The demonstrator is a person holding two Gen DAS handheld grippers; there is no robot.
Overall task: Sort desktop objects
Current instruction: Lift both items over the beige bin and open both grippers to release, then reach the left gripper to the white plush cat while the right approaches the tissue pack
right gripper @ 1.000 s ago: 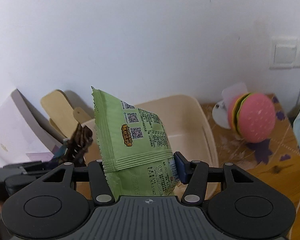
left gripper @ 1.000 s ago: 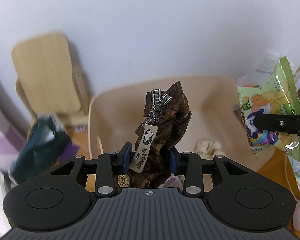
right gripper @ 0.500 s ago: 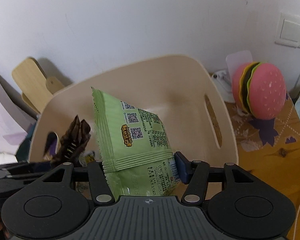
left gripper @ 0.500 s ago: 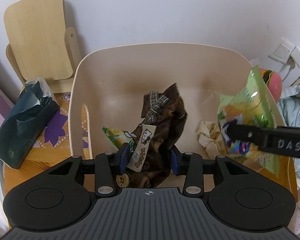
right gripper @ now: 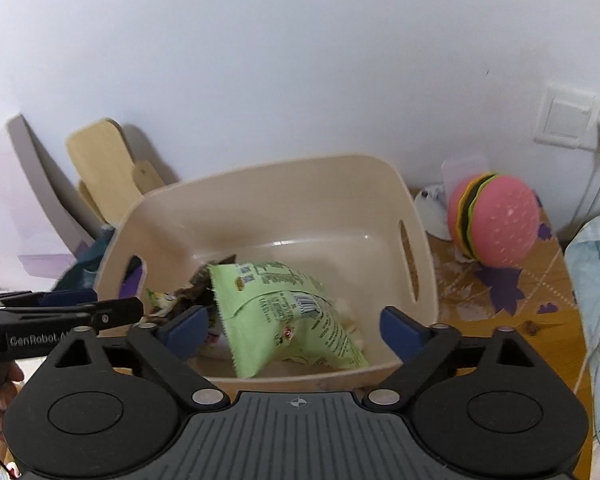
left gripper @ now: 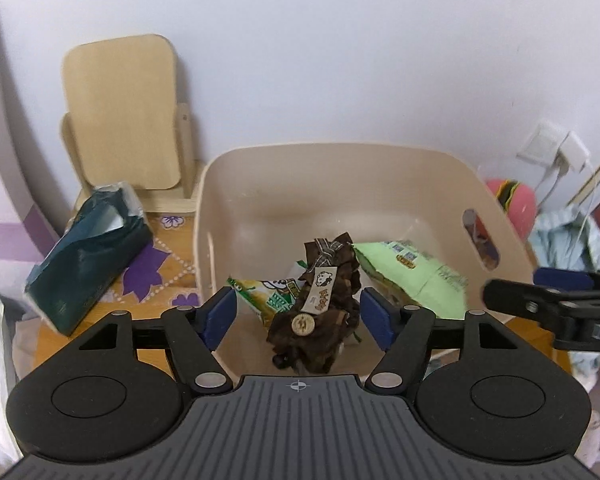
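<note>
A beige plastic bin [left gripper: 332,168] [right gripper: 260,200] stands on the wooden desk. My left gripper [left gripper: 298,314] is open above the bin's near side. The brown cloth bow with a cat tag [left gripper: 320,312] lies loose in the bin between its fingers. My right gripper [right gripper: 294,330] is open too. The green snack bag [right gripper: 276,312] [left gripper: 412,276] rests in the bin, free of the pads. A second small green packet [left gripper: 264,298] lies beside the bow. The right gripper's finger shows at the right edge of the left wrist view [left gripper: 548,304].
A dark green pouch [left gripper: 88,256] lies left of the bin, before a wooden stand [left gripper: 120,112]. A pink burger toy [right gripper: 496,220] sits right of the bin, under a wall socket [right gripper: 568,122]. Light blue cloth [right gripper: 596,300] lies at the far right.
Both grippers have opened. The brown bow and the green snack bag dropped into the bin. Both grippers have pulled back a little from the bin.
</note>
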